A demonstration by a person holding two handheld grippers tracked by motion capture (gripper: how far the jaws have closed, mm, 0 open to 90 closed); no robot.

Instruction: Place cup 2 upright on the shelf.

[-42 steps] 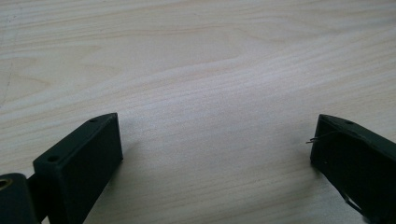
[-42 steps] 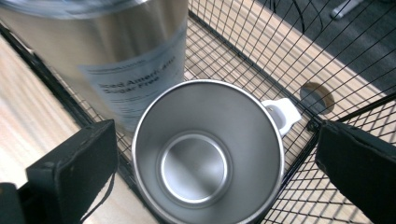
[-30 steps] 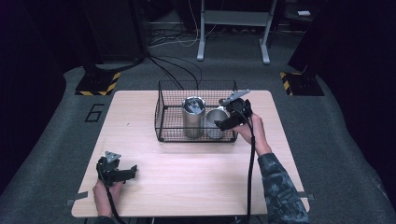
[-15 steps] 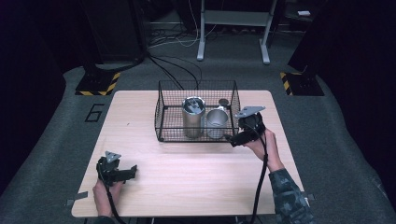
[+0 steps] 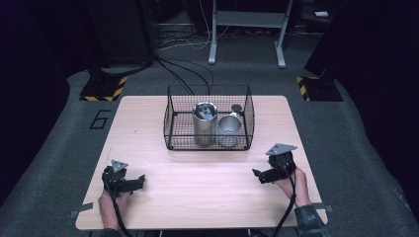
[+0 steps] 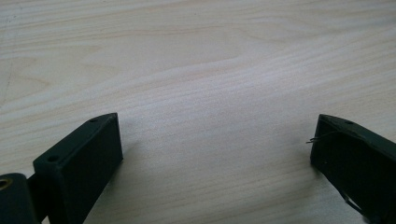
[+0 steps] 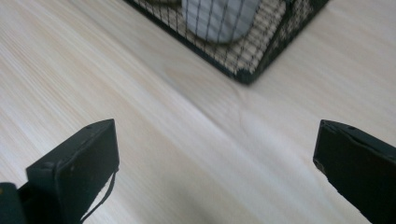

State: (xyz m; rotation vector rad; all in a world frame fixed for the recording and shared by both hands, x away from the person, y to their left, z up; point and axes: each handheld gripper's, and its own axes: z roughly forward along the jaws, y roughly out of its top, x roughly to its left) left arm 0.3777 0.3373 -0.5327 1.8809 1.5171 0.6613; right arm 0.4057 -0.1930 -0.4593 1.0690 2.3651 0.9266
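Short metal cup stands in basket, apart from right gripper fingers.

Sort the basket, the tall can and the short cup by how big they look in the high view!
1. The wire basket, biggest by far.
2. The tall can.
3. The short cup, smallest.
All stand together, so nearness hardly matters.

Matt pale wood table; black wire-mesh basket; shiny metal cups; matt black grippers.

A large dark numeral "6" is marked on the grey floor, left of the frame, just beside the table's far left corner.
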